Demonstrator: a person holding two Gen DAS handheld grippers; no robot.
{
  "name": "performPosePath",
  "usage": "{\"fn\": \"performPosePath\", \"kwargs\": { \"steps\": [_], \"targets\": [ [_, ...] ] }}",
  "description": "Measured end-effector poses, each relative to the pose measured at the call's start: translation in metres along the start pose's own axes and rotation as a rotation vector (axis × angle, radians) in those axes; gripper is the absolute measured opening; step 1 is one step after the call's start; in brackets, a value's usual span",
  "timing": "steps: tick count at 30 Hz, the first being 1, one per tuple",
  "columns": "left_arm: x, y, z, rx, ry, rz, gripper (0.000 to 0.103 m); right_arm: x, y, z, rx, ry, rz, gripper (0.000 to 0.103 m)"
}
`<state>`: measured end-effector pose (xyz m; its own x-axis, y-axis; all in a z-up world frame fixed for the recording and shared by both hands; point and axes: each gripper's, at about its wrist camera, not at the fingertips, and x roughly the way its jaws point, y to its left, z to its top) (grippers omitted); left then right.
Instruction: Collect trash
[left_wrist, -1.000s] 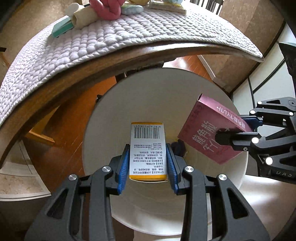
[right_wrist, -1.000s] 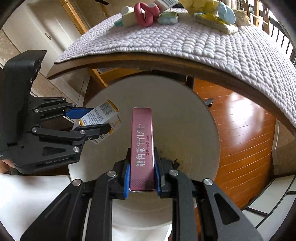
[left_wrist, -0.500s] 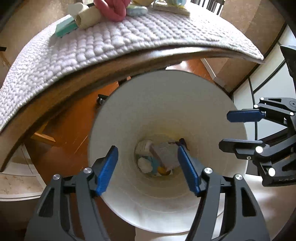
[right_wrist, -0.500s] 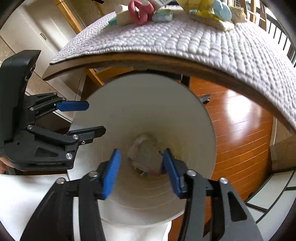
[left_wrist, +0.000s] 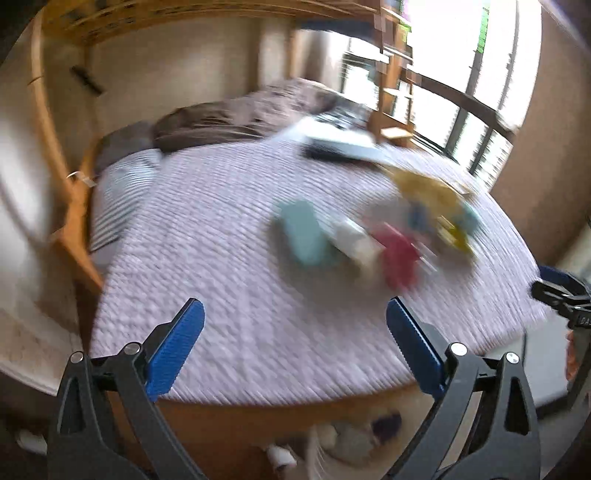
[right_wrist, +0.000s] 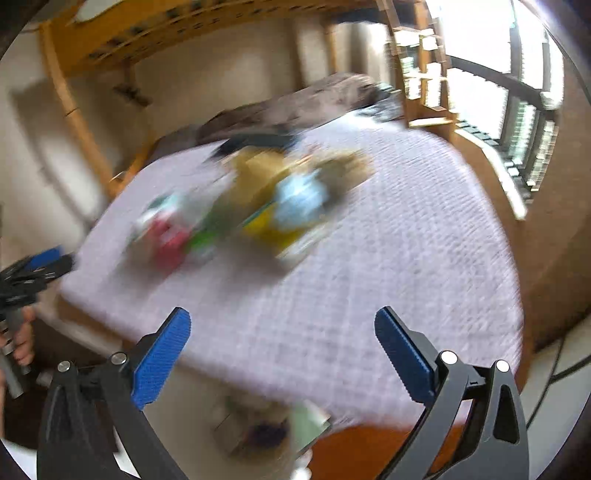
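Both the left gripper (left_wrist: 293, 345) and the right gripper (right_wrist: 282, 354) hang wide open and empty above the quilted table mat (left_wrist: 221, 258), facing a blurred heap of trash (right_wrist: 258, 206) near its middle, seemingly ready to pick more.

Your trash pile (left_wrist: 373, 236) sits on the table mat (left_wrist: 229, 258), right of centre; bin (right_wrist: 258, 428) below the table edge, nearer you; bedding (left_wrist: 229, 118) behind the table
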<state>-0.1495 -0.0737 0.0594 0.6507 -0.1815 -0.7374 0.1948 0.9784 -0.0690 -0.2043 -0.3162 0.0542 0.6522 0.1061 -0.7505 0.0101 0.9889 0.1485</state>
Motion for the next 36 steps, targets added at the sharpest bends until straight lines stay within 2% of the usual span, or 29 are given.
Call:
{"fn": "performPosePath", "kwargs": {
  "steps": [3,8,12,17,21,24,36],
  "targets": [
    [0.025,0.029,0.021,-0.044,0.000,0.092,0.100,0.025,-0.036,0.035,0.026,-0.002,-0.098,0.098],
    [0.072,0.066,0.050,-0.093,0.039,0.196,0.100,0.064,-0.075,0.065,0.064,0.022,-0.192,0.098],
    [0.095,0.089,0.062,-0.129,0.070,0.227,0.100,0.099,-0.101,0.083,0.111,0.042,-0.259,0.098],
    [0.122,0.099,0.072,-0.123,0.094,0.279,0.100,0.124,-0.126,0.088,0.140,0.062,-0.331,0.099],
    [0.138,0.108,0.068,-0.159,0.125,0.280,0.100,0.131,-0.137,0.094,0.145,0.060,-0.313,0.099],
    [0.139,0.113,0.064,-0.195,0.110,0.260,0.102,0.135,-0.141,0.096,0.136,0.063,-0.308,0.099],
    [0.130,0.122,0.049,-0.208,0.109,0.256,0.102,0.119,-0.137,0.082,0.115,0.065,-0.290,0.099]
  ]
}}
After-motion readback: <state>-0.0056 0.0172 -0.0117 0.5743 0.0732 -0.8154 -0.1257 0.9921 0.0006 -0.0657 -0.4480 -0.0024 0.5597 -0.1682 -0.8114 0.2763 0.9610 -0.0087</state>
